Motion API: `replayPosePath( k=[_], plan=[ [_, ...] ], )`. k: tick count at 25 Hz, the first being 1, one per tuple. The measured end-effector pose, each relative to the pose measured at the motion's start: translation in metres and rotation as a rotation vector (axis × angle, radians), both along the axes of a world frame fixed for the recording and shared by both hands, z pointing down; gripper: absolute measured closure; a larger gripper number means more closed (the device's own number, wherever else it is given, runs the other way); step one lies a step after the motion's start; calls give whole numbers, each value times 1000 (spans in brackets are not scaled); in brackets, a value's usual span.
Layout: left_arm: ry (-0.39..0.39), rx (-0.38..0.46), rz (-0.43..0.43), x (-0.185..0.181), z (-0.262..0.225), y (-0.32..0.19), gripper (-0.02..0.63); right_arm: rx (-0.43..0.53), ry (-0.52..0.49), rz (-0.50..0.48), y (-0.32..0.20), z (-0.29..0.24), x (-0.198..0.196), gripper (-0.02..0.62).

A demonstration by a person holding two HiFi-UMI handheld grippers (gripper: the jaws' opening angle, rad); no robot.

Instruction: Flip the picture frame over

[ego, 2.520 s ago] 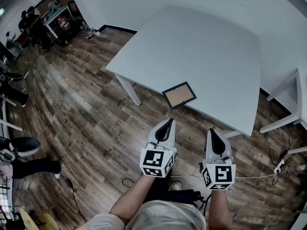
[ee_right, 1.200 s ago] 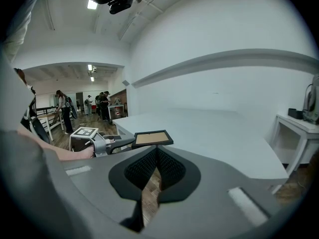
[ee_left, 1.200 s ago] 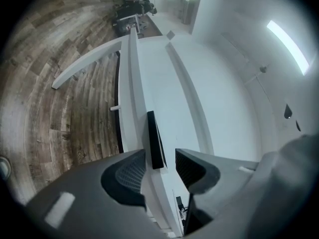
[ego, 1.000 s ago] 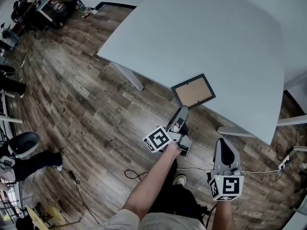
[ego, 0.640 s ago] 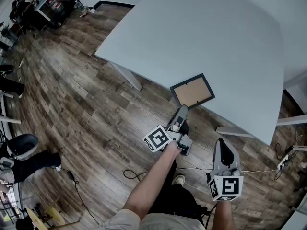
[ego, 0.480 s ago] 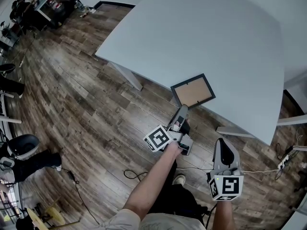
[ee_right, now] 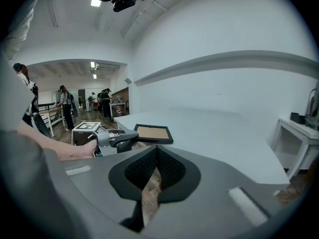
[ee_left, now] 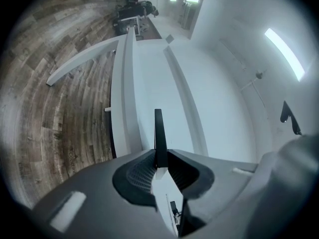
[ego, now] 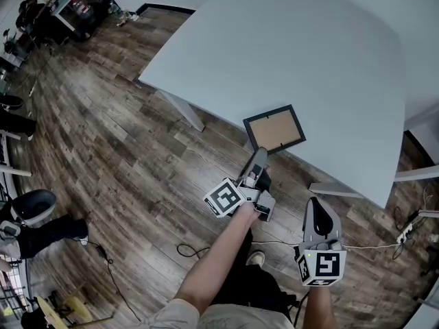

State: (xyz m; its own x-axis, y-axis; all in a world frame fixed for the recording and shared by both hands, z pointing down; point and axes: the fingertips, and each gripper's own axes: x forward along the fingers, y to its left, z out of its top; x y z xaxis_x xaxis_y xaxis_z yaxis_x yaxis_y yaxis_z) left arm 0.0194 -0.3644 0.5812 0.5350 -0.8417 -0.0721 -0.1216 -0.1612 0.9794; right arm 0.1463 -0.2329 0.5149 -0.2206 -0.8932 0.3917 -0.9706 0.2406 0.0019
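While the picture frame (ego: 274, 129) lies brown face up at the table's (ego: 329, 60) near edge, the left gripper (ego: 257, 155) (rolled sideways) pinches its corner; the right gripper (ego: 315, 205) hangs low, jaws pressed together, empty.

1. A wide white bench (ego: 288, 53) fills the upper right, standing on a slanted white leg (ego: 185, 114).
2. The wood-plank floor (ego: 103, 149) has black cables (ego: 184, 250) lying on it.
3. A white power strip (ego: 406, 229) lies near the right edge.
4. People (ee_right: 65, 106) stand in the far room.
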Motion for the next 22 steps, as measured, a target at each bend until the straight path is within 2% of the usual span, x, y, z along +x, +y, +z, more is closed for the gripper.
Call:
replayPosePath(
  k=[3,6,12,22],
  plan=[
    [-9,25,-17,-4,-10,-3,534,5,1,0,1,-1,1,571],
    [-82,76,-38,-11,-28,-6,534,7,-2,6,3,-3,3,571],
    [-358,237,-93,-29,-75,-16,534,13,-6,9,3,-6,3,571],
    [-858,500,-120,-19,-127,-10,535,19,-15,6,4,-7,2,571]
  ],
)
